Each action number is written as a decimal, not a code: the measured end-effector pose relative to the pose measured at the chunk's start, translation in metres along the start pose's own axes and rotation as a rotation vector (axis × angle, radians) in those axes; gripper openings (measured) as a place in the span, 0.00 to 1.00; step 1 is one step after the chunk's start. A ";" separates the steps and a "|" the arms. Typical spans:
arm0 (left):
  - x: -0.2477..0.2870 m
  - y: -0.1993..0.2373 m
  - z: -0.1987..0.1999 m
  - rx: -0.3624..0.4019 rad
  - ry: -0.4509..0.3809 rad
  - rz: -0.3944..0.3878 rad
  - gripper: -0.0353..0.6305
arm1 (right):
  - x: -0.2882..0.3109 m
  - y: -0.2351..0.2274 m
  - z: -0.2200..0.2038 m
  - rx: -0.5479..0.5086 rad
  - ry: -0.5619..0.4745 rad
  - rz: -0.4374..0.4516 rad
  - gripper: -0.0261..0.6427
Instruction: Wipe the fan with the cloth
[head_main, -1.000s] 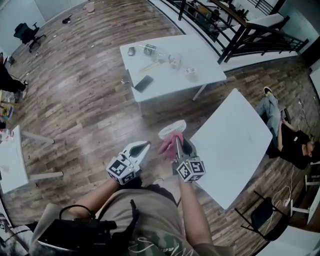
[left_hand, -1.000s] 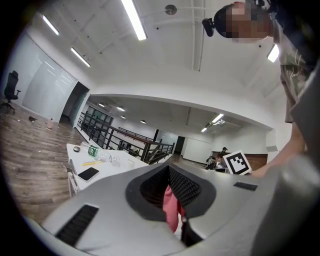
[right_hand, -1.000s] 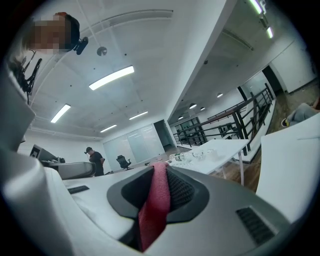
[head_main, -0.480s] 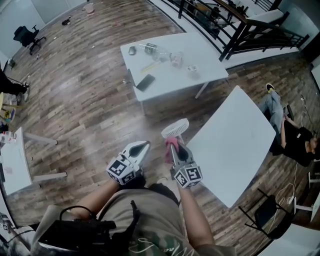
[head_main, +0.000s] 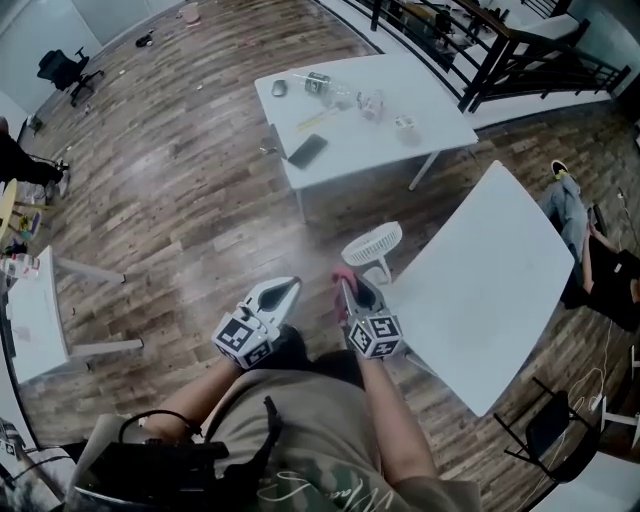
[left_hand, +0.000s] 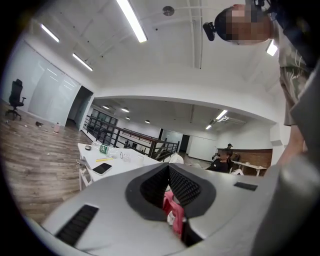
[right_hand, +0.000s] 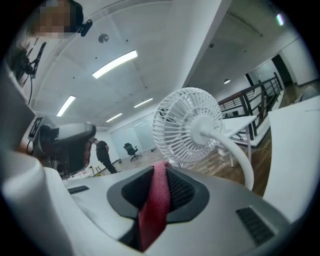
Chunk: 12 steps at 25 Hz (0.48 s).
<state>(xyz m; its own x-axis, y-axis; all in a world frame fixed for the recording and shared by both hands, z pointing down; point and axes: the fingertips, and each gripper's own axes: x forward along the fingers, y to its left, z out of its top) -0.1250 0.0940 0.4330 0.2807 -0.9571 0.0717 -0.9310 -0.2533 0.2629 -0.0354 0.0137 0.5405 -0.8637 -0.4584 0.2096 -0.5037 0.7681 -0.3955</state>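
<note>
A small white fan (head_main: 372, 243) on a curved stem stands at the near corner of a white table (head_main: 490, 300). In the right gripper view the fan (right_hand: 187, 125) fills the space just past the jaws, its round cage facing left. My right gripper (head_main: 346, 287) is shut on a pink-red cloth (right_hand: 155, 205), a little below and left of the fan head and not touching it. The cloth (head_main: 341, 283) sticks out at the jaw tips. My left gripper (head_main: 291, 289) hovers shut to the left, holding nothing. Its view shows the jaws (left_hand: 168, 169) closed, with pink visible through the gap.
A second white table (head_main: 400, 150) farther off carries a phone (head_main: 307, 150), a bottle and small items. A person (head_main: 605, 265) sits on the floor at the right. A dark chair (head_main: 540, 430) stands at the lower right. Wooden floor lies all around.
The right gripper with the cloth has dropped down and away from the fan head, which it was close under before. The left gripper has sunk slightly.
</note>
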 end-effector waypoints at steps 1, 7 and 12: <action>-0.002 0.004 -0.008 -0.001 0.003 0.005 0.08 | 0.002 -0.007 0.000 0.021 -0.018 -0.015 0.14; -0.001 0.012 -0.031 -0.022 0.014 0.016 0.08 | -0.004 -0.029 0.009 -0.002 -0.063 -0.025 0.14; 0.007 0.004 -0.022 -0.019 0.019 -0.004 0.08 | -0.011 -0.019 0.023 0.019 -0.075 -0.027 0.14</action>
<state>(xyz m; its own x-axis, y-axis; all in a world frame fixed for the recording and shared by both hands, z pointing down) -0.1217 0.0897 0.4561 0.2887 -0.9533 0.0886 -0.9254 -0.2541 0.2814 -0.0156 -0.0064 0.5250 -0.8456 -0.5113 0.1533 -0.5255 0.7468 -0.4077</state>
